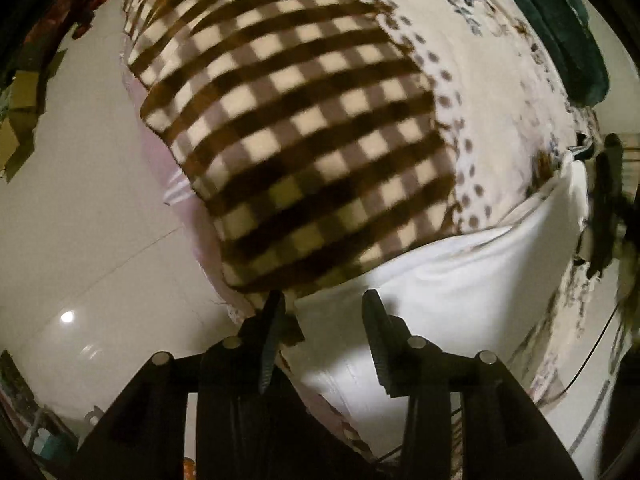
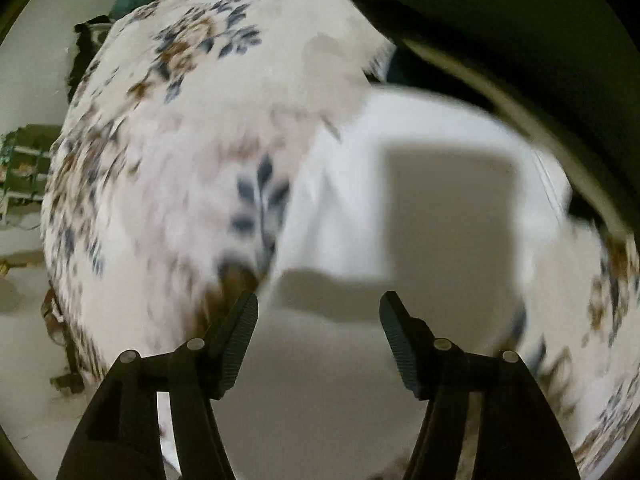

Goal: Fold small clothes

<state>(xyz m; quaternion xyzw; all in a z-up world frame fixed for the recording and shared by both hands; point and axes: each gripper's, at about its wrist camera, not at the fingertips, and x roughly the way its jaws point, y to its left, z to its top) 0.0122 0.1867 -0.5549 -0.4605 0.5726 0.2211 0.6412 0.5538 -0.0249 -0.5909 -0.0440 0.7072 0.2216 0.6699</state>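
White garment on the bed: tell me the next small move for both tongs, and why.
Probably lower both tongs onto the near edge of the white garment and close on it. The left tongs and right tongs both stand open with nothing between their pads, pointing down over the cloth. It lies spread across the floral bedspread beside the checked blanket, apparently not yet folded.

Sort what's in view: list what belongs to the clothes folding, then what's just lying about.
Job:
white garment
left gripper, jaws open
right gripper, jaws open

Lying about:
checked blanket
floral bedsheet
dark green cloth
cardboard boxes
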